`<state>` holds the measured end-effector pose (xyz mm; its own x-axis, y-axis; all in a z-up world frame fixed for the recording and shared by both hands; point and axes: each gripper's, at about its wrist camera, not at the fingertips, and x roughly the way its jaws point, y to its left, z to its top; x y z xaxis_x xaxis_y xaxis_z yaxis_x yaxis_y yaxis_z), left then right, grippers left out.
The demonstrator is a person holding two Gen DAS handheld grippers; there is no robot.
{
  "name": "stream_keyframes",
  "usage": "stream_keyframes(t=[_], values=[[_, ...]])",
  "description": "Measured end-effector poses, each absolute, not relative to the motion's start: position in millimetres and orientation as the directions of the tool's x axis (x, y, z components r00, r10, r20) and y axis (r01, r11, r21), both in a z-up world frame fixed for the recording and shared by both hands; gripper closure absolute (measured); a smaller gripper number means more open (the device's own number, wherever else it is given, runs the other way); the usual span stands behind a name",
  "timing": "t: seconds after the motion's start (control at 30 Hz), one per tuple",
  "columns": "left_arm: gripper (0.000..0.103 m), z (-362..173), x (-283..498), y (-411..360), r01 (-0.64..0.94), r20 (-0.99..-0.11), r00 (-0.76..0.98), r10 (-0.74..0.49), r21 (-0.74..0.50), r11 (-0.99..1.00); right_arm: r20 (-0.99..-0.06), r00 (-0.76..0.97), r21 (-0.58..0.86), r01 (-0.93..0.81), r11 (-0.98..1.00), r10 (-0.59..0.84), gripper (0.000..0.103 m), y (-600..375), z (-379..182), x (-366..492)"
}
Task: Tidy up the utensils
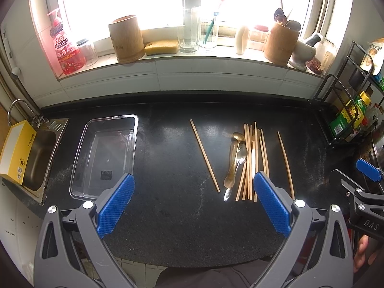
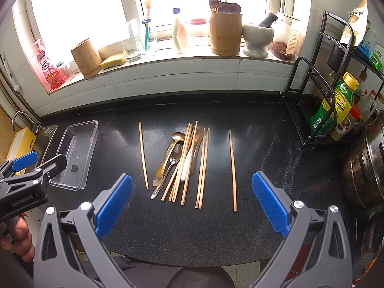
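Blue ribbed pads nearest: right tongs (image 2: 192, 204) spread wide over the near edge of the table (image 2: 276, 148), pinching nothing; left tongs (image 1: 193, 201) likewise spread and empty, held off to the left.

Just beyond, lying flat on the black speckled stone: bundle of wooden chopsticks (image 2: 192, 165), roughly parallel, overlapping, pointing away. Tangled into its left side, a silver spoon (image 2: 171, 165) and a gold spoon (image 2: 171, 147), bowls toward the window, handles toward the tongs; something white and slender half buried among the sticks, not identifiable. One stray chopstick (image 2: 143, 156) well apart to the left, another stray chopstick (image 2: 232, 170) well apart to the right.

Probably light, stiff and thin, all of them. Wood likely to roll or pivot if pinched near a tip; best taken around mid-length, across the grain, pads closing from either side. Strays the easiest first picks, clear on both flanks. Metal spoons smooth and probably slippery against the pads; handle neck a safer hold than the rounded bowl. Pulling a spoon from the heap likely to drag sticks along.

Farther left, near the sink (image 1: 36, 158), a clear plastic bin (image 1: 105, 153), empty, the probable destination. Farthest, on the sill, two bamboo holders: left bamboo holder (image 2: 87, 57) apparently empty, right bamboo holder (image 2: 225, 33) already holding spoons.
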<state>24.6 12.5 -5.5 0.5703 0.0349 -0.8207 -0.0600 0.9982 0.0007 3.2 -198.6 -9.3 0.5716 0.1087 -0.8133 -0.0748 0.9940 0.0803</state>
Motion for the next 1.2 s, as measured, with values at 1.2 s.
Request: stream_keyframes(t=[1.2], values=[[0.006, -107, 126, 5, -0.077, -0.890, 0.449, 0.079, 0.050, 0.996, -0.870, 0.489, 0.061, -0.014, 0.998, 0.060, 0.006, -228, -96, 95]])
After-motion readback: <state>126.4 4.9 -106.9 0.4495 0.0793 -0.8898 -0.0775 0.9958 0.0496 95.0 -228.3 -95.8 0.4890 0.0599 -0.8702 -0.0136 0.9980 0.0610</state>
